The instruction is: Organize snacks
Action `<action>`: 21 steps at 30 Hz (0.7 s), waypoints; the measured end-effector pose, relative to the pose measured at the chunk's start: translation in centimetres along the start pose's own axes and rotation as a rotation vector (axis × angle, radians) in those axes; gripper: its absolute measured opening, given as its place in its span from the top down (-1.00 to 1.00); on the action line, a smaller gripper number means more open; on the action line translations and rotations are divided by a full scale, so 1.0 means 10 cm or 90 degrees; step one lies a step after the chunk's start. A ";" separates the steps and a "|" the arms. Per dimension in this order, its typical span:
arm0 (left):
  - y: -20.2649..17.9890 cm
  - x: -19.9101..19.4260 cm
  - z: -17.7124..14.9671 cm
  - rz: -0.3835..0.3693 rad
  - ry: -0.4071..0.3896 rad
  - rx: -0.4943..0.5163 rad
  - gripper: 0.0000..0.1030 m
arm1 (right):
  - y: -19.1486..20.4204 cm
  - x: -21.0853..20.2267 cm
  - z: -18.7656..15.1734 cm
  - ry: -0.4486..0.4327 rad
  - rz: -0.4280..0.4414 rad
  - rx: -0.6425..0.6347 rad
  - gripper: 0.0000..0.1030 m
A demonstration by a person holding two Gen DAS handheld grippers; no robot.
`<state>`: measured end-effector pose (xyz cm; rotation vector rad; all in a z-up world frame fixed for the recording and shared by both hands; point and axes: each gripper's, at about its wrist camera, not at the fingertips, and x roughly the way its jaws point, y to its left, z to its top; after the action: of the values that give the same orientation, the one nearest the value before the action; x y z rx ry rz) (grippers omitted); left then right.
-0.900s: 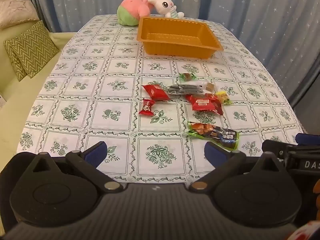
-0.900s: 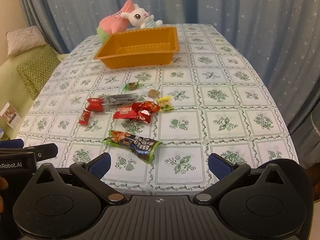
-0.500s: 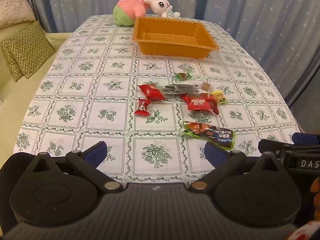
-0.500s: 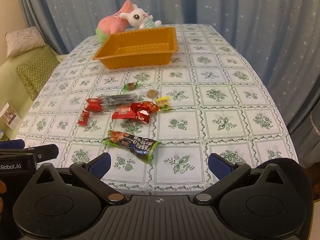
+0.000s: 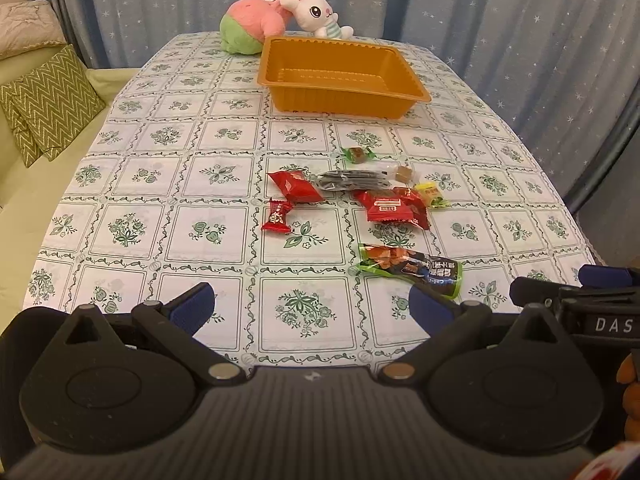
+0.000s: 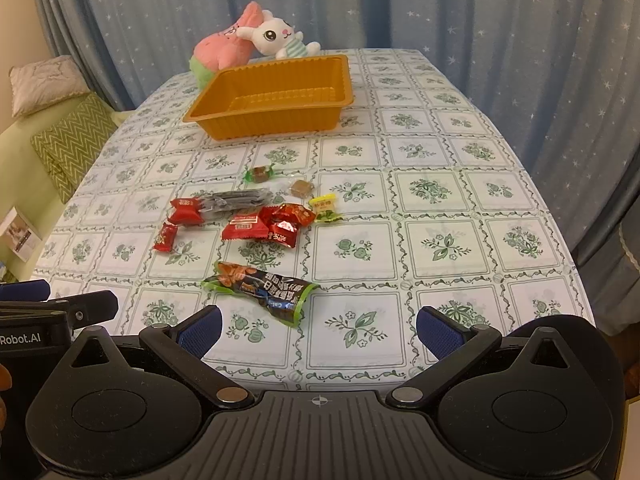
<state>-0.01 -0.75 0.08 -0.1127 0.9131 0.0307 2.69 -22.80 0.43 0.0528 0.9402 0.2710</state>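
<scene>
Both tongs, left tongs (image 5: 310, 306) and right tongs (image 6: 318, 326), hover spread and empty at the table's (image 5: 224, 248) near edge. Snacks (image 5: 384, 208) lie mid-table, tray (image 5: 340, 76) beyond, unfilled. Next likely: descend on the nearest green packet (image 6: 260, 290).

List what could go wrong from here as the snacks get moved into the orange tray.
1. The red packets overlap in a tight cluster, so a gripper may pinch two at once or scatter neighbours.
2. The long green-edged pouch lies flat on the tablecloth; the pads might catch cloth along with it.
3. The orange tray looks light and could slide toward the plush toys if bumped.
</scene>
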 end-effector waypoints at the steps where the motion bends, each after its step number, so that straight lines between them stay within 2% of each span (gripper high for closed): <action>1: 0.00 -0.01 0.00 0.000 -0.001 0.000 -0.99 | 0.01 0.00 -0.01 -0.001 -0.001 -0.001 -0.99; 21: -0.03 -0.04 0.01 -0.005 -0.003 0.003 -0.99 | 0.00 -0.04 0.00 -0.006 -0.002 0.001 -0.99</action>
<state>-0.15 -1.02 0.48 -0.1127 0.9073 0.0214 2.49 -22.90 0.77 0.0540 0.9317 0.2669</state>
